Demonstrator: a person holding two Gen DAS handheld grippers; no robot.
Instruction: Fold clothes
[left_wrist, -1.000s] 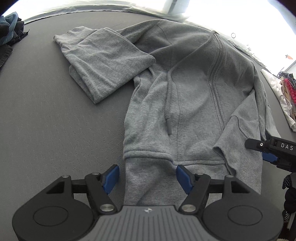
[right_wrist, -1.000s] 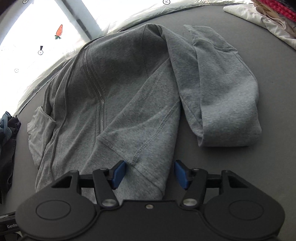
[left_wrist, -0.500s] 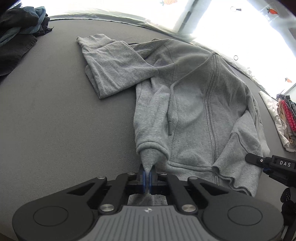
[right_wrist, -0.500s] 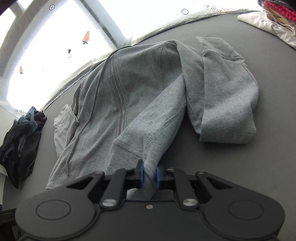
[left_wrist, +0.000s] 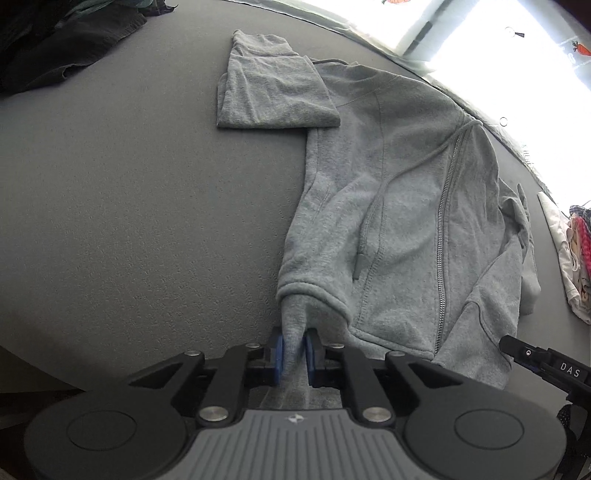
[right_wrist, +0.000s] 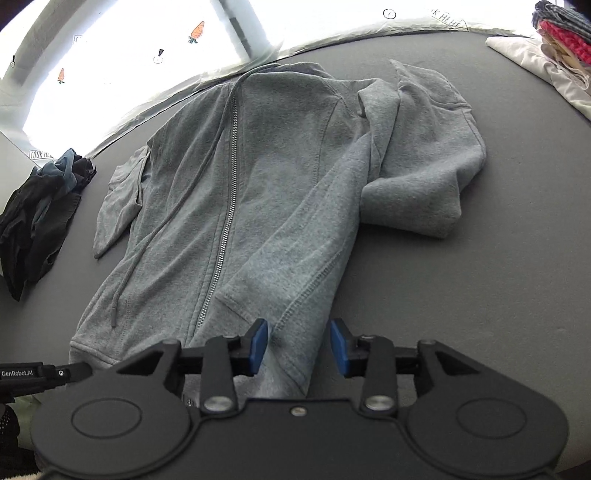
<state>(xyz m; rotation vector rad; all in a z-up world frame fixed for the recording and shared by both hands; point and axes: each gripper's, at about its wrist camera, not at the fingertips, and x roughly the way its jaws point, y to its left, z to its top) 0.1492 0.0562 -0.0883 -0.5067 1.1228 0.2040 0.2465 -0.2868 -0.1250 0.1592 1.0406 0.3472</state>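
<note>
A grey zip-up hoodie (left_wrist: 399, 206) lies front up on the grey table, both sleeves folded back on themselves. It also shows in the right wrist view (right_wrist: 266, 192). My left gripper (left_wrist: 294, 354) is shut on the hoodie's near left hem corner, and the cloth bunches up between the blue pads. My right gripper (right_wrist: 298, 348) is open, with its blue pads on either side of the near right hem corner, which lies flat on the table. The right gripper's tip shows at the right edge of the left wrist view (left_wrist: 535, 360).
A pile of dark clothes (right_wrist: 40, 206) lies at the table's far left, also in the left wrist view (left_wrist: 62, 40). A stack of white and red-pink folded clothes (right_wrist: 554, 44) sits at the far right. The table's near edge runs just below both grippers.
One second ago both grippers were open over the hem. Both shut on it half a second ago. Now the left stays shut and the right has opened and let its corner go.
</note>
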